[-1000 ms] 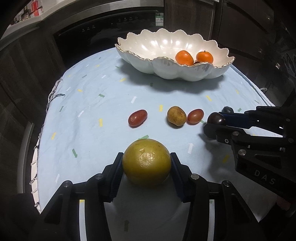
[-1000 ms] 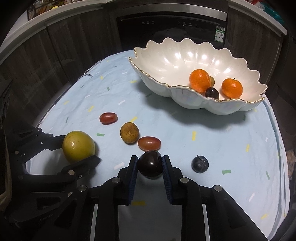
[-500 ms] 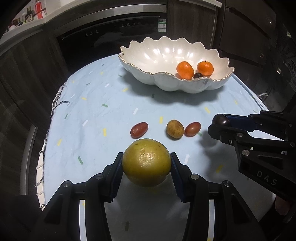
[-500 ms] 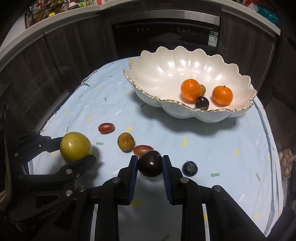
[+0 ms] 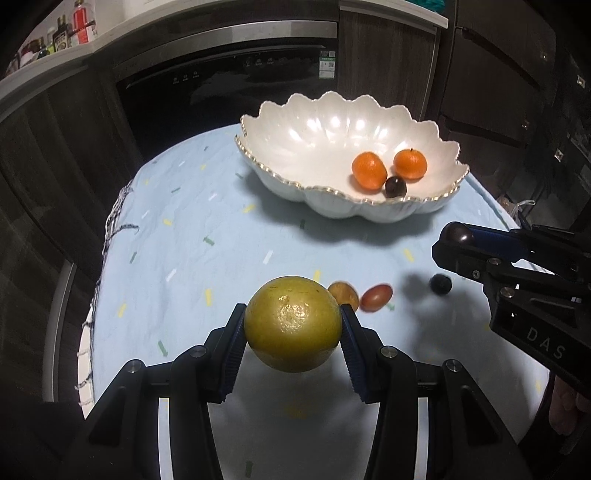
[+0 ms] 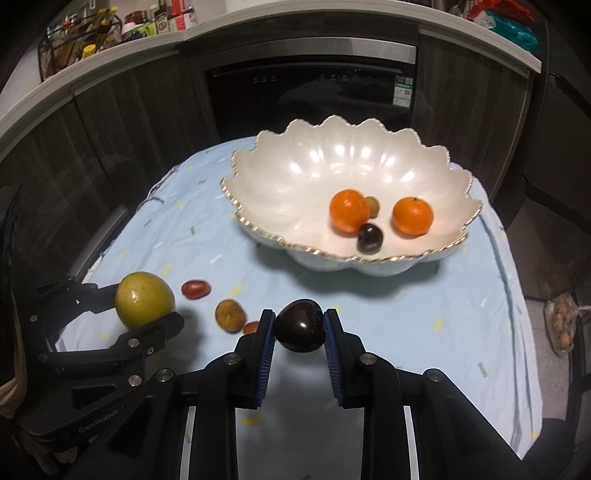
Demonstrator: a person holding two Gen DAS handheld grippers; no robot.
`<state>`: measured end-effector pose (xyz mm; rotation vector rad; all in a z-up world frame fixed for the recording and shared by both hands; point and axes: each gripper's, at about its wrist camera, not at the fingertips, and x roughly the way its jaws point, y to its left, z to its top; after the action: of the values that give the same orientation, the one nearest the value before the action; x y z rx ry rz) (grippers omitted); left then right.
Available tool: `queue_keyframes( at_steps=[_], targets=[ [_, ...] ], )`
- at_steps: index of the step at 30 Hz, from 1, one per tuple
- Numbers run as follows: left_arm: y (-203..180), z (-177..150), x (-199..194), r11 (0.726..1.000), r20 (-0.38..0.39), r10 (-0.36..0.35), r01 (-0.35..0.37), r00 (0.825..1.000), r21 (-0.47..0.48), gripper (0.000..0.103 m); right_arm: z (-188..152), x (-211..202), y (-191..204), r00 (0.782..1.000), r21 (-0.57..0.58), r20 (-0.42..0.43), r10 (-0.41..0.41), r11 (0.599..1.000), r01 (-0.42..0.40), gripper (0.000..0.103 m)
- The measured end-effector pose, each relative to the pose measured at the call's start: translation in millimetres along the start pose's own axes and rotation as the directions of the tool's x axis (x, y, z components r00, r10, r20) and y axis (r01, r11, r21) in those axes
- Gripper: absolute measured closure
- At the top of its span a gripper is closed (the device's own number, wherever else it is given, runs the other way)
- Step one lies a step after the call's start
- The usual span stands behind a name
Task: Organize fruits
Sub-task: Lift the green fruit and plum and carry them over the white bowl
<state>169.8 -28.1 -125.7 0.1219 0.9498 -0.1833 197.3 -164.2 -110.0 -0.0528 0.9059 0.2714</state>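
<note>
My left gripper [image 5: 292, 328] is shut on a large yellow-green round fruit [image 5: 292, 324] and holds it above the cloth. My right gripper [image 6: 299, 326] is shut on a dark plum [image 6: 299, 325], also off the table. The white scalloped bowl [image 5: 295, 147] with a gold rim stands at the far side and holds two oranges [image 5: 368, 171], a dark plum [image 5: 395, 186] and a small brownish fruit [image 6: 373, 205]. On the cloth lie a brown round fruit [image 6: 229, 315], two red oval fruits [image 6: 195, 288] and a dark blue berry [image 5: 440, 284].
The table wears a pale blue cloth [image 5: 184, 229] with small coloured flecks. Dark cabinets and an oven front [image 5: 229, 74] stand close behind it. A shelf with bottles [image 6: 110, 26] runs above. A bag of nuts [image 6: 563, 325] lies on the floor at the right.
Both grippers have risen with their fruit, so the bowl's inside shows more. The loose fruits on the cloth now sit lower and partly behind the held ones.
</note>
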Motion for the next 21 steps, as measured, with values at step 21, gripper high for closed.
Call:
queue_keyframes(
  at_steps=[21],
  targets=[
    [-4.1,74.7,1.5,1.000,0.089,-0.009,0.008,0.996,0.014,0.055,43.0,-8.2,-35.8,0.996,0.077,0.067,-0.065,0.995,0.060,0.075]
  ],
)
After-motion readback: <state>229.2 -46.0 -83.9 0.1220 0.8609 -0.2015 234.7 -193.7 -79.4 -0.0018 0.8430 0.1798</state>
